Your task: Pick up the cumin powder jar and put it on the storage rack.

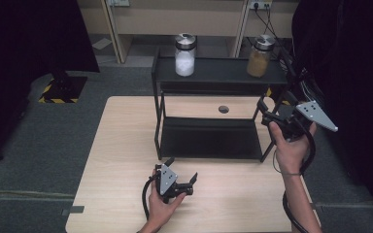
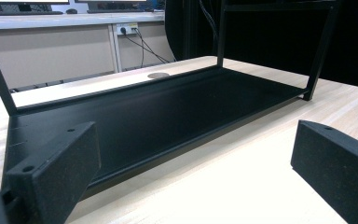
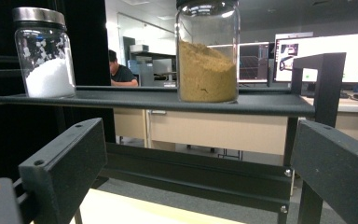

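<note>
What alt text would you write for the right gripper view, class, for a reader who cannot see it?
A glass jar of brown powder stands on the top shelf of a black rack, straight ahead of the open right gripper, whose two black jaws rise empty from the bottom. A second jar holding white grains stands further left on the same shelf.

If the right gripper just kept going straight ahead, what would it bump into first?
Probably the black rack: the open right gripper points just under its top shelf, toward the rail below the brown-filled jar. Depth is hard to judge.

2 jars (image 1: 185,55) top the rack (image 1: 213,73); right gripper (image 1: 272,112) seemingly empty nearby.
</note>
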{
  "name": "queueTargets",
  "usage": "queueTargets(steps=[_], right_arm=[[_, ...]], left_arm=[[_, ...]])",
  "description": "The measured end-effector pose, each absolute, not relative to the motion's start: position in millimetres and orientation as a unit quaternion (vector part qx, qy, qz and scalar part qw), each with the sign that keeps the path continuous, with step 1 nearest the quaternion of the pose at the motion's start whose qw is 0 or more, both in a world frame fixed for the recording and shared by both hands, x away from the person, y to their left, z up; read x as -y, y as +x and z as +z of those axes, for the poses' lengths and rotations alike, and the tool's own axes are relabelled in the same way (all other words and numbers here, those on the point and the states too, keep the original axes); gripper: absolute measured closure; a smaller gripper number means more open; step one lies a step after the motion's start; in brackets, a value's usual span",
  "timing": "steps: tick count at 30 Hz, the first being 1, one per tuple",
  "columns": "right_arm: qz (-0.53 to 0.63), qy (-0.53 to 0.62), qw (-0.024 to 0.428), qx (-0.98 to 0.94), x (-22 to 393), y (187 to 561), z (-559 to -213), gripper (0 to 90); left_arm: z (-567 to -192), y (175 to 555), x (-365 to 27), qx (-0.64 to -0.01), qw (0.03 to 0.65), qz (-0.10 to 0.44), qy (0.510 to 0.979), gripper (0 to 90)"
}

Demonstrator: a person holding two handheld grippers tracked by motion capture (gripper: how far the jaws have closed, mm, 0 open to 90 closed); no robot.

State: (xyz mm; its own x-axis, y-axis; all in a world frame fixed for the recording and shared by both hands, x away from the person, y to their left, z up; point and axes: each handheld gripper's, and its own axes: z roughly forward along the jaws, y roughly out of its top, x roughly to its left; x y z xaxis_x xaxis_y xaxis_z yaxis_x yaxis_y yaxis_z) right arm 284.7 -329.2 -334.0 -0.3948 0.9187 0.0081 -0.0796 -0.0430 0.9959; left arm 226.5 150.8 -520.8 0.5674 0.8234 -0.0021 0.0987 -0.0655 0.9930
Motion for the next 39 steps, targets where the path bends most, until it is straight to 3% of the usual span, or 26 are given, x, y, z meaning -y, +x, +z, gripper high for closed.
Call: queueTargets(steps=[39], right_arm=[[0.605,0.389,0.388,-0.576,336.4,264.1,-381.2,3.2]], left_arm=[[-521.8,224.8,-149.8,-0.346,0.589,0.311,0.661,0.5]])
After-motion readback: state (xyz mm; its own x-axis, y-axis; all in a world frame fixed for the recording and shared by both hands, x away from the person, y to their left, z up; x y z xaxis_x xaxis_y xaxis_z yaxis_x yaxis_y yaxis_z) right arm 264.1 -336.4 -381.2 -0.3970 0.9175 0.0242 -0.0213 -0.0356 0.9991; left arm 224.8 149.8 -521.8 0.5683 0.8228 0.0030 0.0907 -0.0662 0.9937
